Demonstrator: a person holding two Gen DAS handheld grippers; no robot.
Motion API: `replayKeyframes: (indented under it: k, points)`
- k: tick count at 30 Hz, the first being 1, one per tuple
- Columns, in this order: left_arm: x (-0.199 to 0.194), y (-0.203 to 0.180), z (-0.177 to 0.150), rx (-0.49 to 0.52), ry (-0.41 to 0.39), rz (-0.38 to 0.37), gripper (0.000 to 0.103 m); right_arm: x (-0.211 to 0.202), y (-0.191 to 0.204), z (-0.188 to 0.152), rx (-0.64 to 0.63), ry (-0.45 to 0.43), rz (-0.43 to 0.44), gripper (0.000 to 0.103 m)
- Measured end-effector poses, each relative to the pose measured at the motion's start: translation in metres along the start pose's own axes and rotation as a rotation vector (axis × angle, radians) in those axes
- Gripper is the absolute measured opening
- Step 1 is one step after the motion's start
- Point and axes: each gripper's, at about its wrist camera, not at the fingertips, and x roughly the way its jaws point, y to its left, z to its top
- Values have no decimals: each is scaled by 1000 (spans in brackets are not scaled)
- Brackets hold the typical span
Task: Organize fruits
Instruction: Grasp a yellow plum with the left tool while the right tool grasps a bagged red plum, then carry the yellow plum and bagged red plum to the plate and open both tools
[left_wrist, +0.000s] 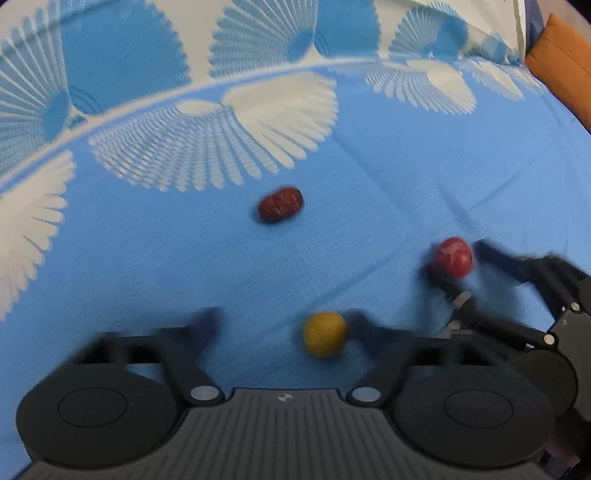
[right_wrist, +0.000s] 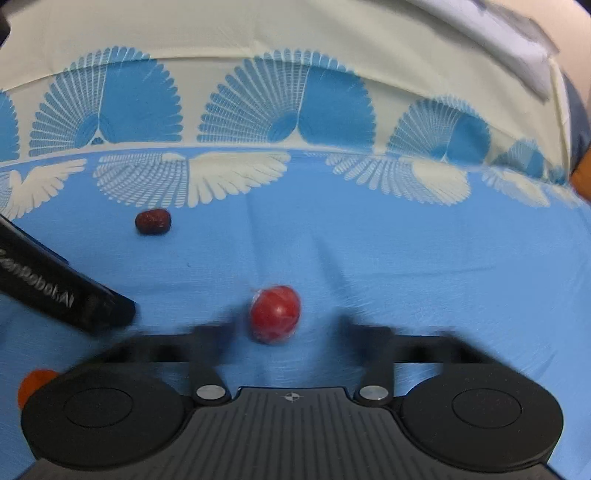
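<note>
A round yellow fruit (left_wrist: 325, 334) lies on the blue cloth between the open fingers of my left gripper (left_wrist: 284, 325), close to the right finger. A dark red wrinkled date (left_wrist: 280, 205) lies farther ahead; it also shows in the right wrist view (right_wrist: 152, 221). A round red fruit (right_wrist: 275, 314) lies between the open fingers of my right gripper (right_wrist: 284, 328), nearer the left finger. In the left wrist view the red fruit (left_wrist: 452, 258) and the right gripper (left_wrist: 465, 264) around it show at the right. Both grippers are blurred.
The blue cloth (left_wrist: 147, 258) has white fan patterns and a cream border at the far side (right_wrist: 295, 37). An orange cushion (left_wrist: 565, 62) sits at the far right. The left gripper's body (right_wrist: 55, 288) crosses the left of the right wrist view. An orange object (right_wrist: 35, 384) peeks out at lower left.
</note>
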Motion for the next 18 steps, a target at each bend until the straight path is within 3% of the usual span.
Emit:
replayKeyframes:
  k: [1,4,11,14,18]
  points:
    - [-4,1,1,0,-2,-29,27,0,-2,1,12,0,-5,29]
    - [-14,10,-1,-80,5,-91,27,-2,-16,2,125,-10,-22,28]
    - [-68,17,-21,-93,-17,45,27,-31,-45,1,199,-54,-227,28]
    - [-111,25,-39,-100,-42,109,27,-70,-44,12,208,-112,-224,28]
    - [-185,37,-75,-109,-105,158,27,-150,-22,16,182,-182,-119,28]
